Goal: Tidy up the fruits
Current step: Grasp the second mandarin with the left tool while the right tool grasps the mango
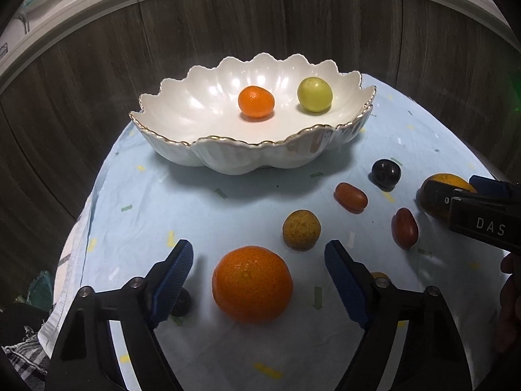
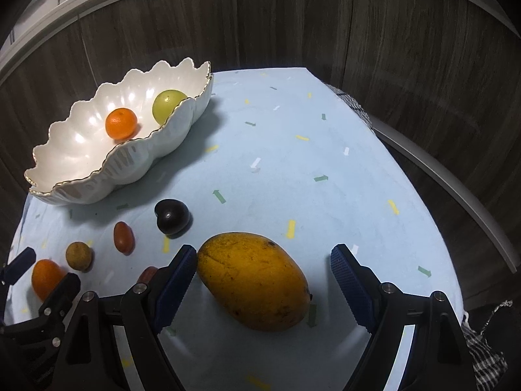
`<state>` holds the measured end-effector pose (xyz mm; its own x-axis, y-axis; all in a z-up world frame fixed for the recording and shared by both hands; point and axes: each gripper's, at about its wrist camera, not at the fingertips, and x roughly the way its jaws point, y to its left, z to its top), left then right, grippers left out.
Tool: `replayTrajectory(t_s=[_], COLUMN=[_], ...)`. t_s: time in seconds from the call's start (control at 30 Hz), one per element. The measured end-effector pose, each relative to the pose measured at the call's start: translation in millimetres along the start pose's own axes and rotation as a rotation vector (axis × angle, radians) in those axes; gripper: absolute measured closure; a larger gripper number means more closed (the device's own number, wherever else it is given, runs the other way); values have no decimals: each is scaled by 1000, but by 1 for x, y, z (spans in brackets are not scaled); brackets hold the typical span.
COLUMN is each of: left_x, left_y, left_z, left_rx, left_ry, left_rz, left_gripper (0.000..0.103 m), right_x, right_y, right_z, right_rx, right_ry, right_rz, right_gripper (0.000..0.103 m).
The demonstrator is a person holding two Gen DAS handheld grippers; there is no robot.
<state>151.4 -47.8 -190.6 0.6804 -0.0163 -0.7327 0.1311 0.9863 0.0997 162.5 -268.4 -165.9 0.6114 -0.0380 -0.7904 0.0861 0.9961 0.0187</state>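
A white scalloped bowl (image 1: 228,159) holds a small orange (image 1: 256,101) and a yellow-green round fruit (image 1: 315,94). My left gripper (image 1: 259,260) is open around a large orange (image 1: 252,283) on the blue cloth. My right gripper (image 2: 263,262) is open around a yellow mango (image 2: 254,280), its left pad close to the fruit. Loose on the cloth lie a brown-yellow round fruit (image 1: 301,229), two red oblong fruits (image 1: 351,197) (image 1: 404,228) and a dark plum (image 1: 386,173). The bowl also shows in the right wrist view (image 2: 123,169).
The table carries a pale blue cloth (image 2: 309,163) with small arrow marks. A dark wood-panel wall (image 1: 97,81) curves behind it. A small dark fruit (image 1: 180,303) lies half hidden behind my left gripper's left finger. Checked fabric (image 2: 485,358) hangs at the right edge.
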Motion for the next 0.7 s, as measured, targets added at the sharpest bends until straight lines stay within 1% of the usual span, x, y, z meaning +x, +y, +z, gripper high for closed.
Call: replayTrajectory(t_s=[0.07, 0.13, 0.2, 0.3, 0.43, 0.5, 0.57, 0.63, 0.7], left_x=[2, 4, 7, 8, 8, 7, 7, 6, 6], left_y=[0, 0, 0, 1, 0, -1, -2, -3, -2], left_z=[0, -1, -1, -3, -3, -3, -3, -3, -3], left_rx=[-1, -2, -2, -15, -12, -11, -2, 2, 0], left_ry=[10, 22, 38, 53, 53, 51, 47, 42, 38], left_rz=[-4, -7, -11, -17, -18, -25, -25, -18, -5], left_gripper=[22, 26, 33, 35, 38, 42, 44, 48, 57], right_x=[0, 1, 4, 10, 11, 11, 10, 10, 10], right_y=[0, 2, 5, 4, 3, 4, 6, 7, 7], right_z=[0, 0, -1, -2, -3, -4, -4, -5, -4], right_rx=[5, 1, -13, -6, -2, -8, -18, -26, -25], right_ry=[-2, -4, 7, 31, 31, 27, 23, 23, 23], right_rz=[12, 25, 25, 26, 25, 27, 32, 31, 34], right_gripper=[18, 18, 18, 19, 23, 25, 31, 31, 32])
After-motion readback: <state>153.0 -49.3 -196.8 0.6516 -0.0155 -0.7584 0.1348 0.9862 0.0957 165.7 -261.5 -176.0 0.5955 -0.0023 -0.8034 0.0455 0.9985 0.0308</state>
